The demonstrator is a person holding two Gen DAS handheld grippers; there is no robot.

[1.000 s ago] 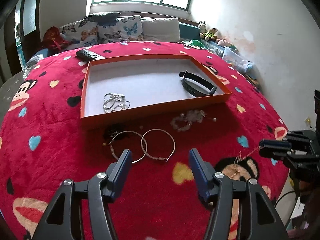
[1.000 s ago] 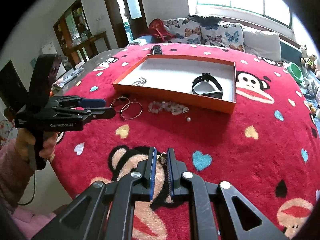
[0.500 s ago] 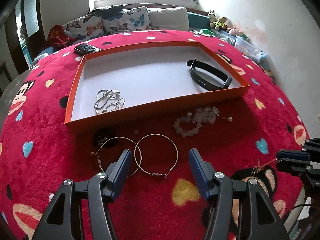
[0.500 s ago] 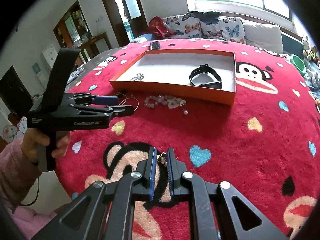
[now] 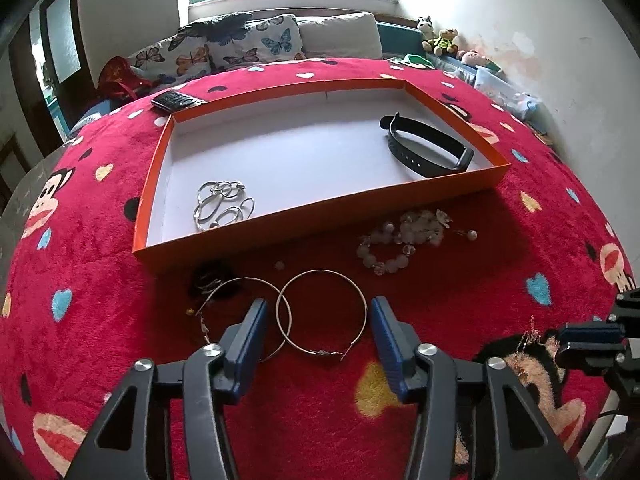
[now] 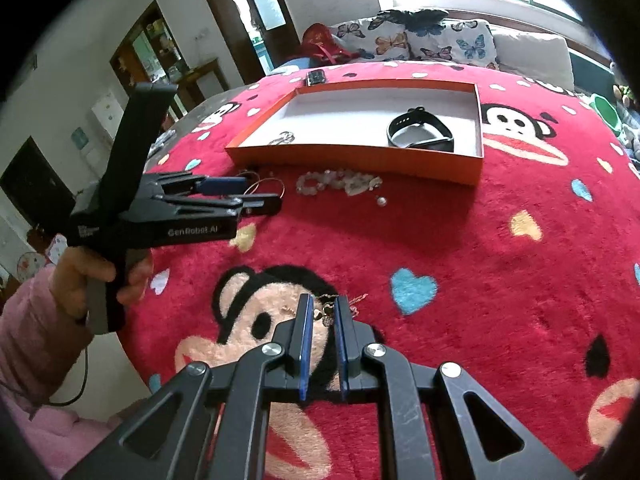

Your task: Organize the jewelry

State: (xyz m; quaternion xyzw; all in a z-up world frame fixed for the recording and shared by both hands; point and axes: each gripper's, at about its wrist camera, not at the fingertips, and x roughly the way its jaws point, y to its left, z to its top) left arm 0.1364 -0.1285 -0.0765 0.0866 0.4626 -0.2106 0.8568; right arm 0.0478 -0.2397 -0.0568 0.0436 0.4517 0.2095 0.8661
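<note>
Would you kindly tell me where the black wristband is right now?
The black wristband lies inside the shallow orange tray, in its far right corner in the left wrist view, well apart from the silver rings at the tray's near left.

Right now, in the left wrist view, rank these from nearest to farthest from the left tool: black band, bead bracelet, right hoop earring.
1. Right hoop earring, on the blanket between the closing left tool fingers.
2. Bead bracelet, right, just outside the tray.
3. Black band, inside the tray's far right corner.

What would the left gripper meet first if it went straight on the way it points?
Probably the right-hand hoop earring, lying on the red blanket between the left gripper's closing fingers; the pads don't touch it yet. Depth is uncertain.
</note>
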